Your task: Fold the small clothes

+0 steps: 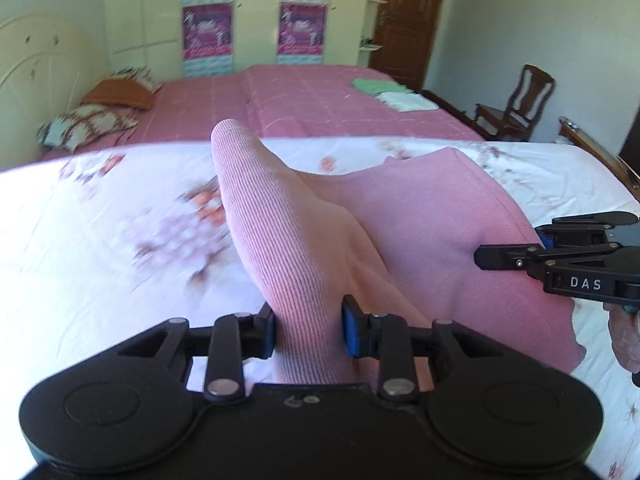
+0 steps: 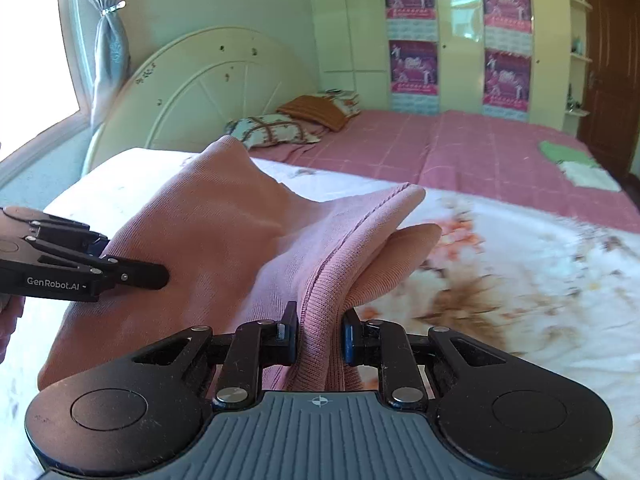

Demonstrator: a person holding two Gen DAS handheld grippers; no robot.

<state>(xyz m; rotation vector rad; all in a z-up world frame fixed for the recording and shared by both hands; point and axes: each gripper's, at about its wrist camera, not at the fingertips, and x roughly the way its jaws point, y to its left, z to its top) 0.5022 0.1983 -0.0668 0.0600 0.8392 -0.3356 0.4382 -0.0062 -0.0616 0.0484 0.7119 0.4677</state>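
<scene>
Gripping one bunched edge of the pink garment (image 1: 316,240), the left gripper (image 1: 308,330) had its fingers pinching the cloth; right of it the right gripper (image 2: 320,334) pinched another edge, likely to lift it off the floral bedsheet (image 1: 120,240) for folding. Beyond the garment lay folded clothes (image 1: 390,94), well clear.

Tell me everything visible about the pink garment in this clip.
The pink garment is a fine-ribbed knit, soft and thin, with a stitched hem edge showing in the right wrist view. It is bunched and lifted off the floral sheet, not flat. The left gripper and right gripper each pinch a raised fold of it. Its type cannot be told.
</scene>
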